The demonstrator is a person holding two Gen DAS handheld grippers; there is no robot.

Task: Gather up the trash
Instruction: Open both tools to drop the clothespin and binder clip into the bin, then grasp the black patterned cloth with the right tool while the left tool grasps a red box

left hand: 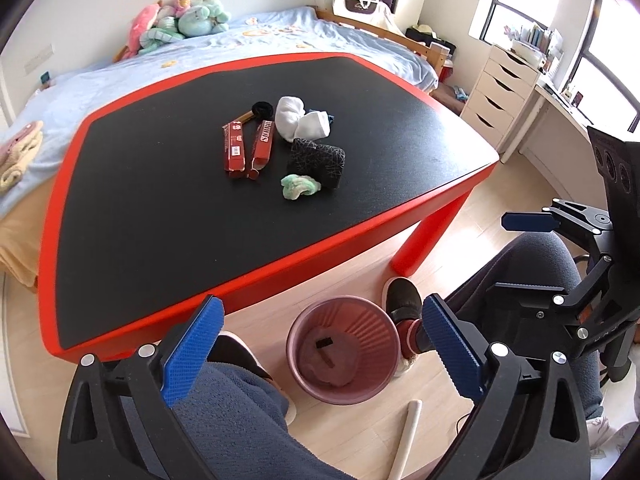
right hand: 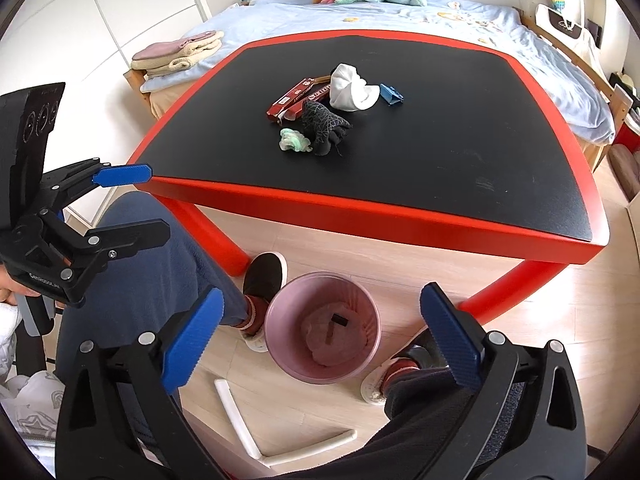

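A: Grippers?
B: Left gripper (left hand: 320,344) and right gripper (right hand: 322,338) both spread wide, empty, above the bin (right hand: 322,328).
A: Trash?
B: Boxes (left hand: 248,148) and wad (left hand: 300,187) mid-table (left hand: 140,200), far of the bin.

Print on the red boxes (left hand: 250,146) too small to read.
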